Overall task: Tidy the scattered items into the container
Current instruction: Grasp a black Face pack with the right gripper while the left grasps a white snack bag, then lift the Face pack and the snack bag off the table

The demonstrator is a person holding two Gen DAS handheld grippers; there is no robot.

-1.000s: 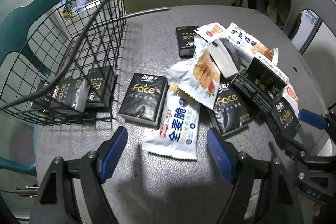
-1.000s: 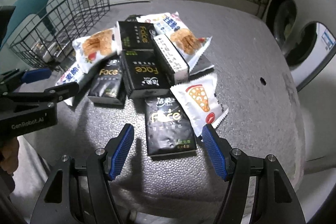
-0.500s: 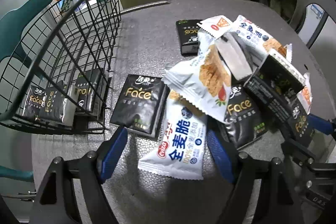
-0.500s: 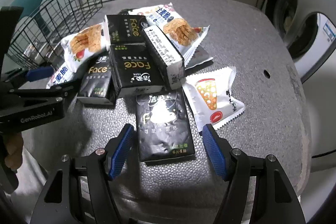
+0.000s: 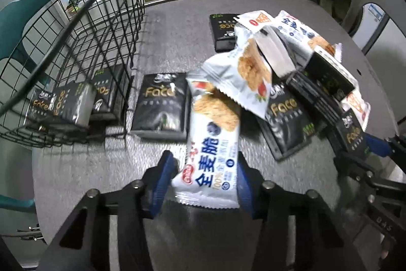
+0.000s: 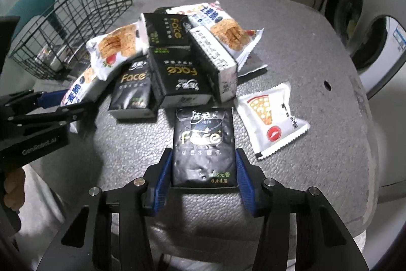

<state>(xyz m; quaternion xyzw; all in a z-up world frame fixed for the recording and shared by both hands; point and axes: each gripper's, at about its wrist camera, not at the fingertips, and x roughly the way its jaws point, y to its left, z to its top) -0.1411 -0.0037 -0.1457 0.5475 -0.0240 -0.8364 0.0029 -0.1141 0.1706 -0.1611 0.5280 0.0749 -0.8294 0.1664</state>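
Note:
My left gripper (image 5: 206, 169) is shut on a white cracker packet (image 5: 213, 144) with blue print, at the near edge of the pile. My right gripper (image 6: 204, 169) is shut on a black Face tissue pack (image 6: 203, 141) lying on the grey table (image 6: 317, 42). A black wire basket (image 5: 76, 47) stands at the left with several black tissue packs (image 5: 61, 100) inside. It also shows in the right wrist view (image 6: 76, 24). The pile holds more black tissue packs (image 6: 177, 75) and white snack packets (image 6: 116, 50).
A black tissue pack (image 5: 162, 106) lies beside the basket. A pizza-print snack packet (image 6: 271, 118) lies right of my right gripper. A teal chair (image 5: 28, 17) stands behind the basket. A washing machine (image 6: 360, 24) is at the right. The table edge is close below both grippers.
Both grippers moved forward and closed: the left onto the white cracker packet, the right onto the black tissue pack.

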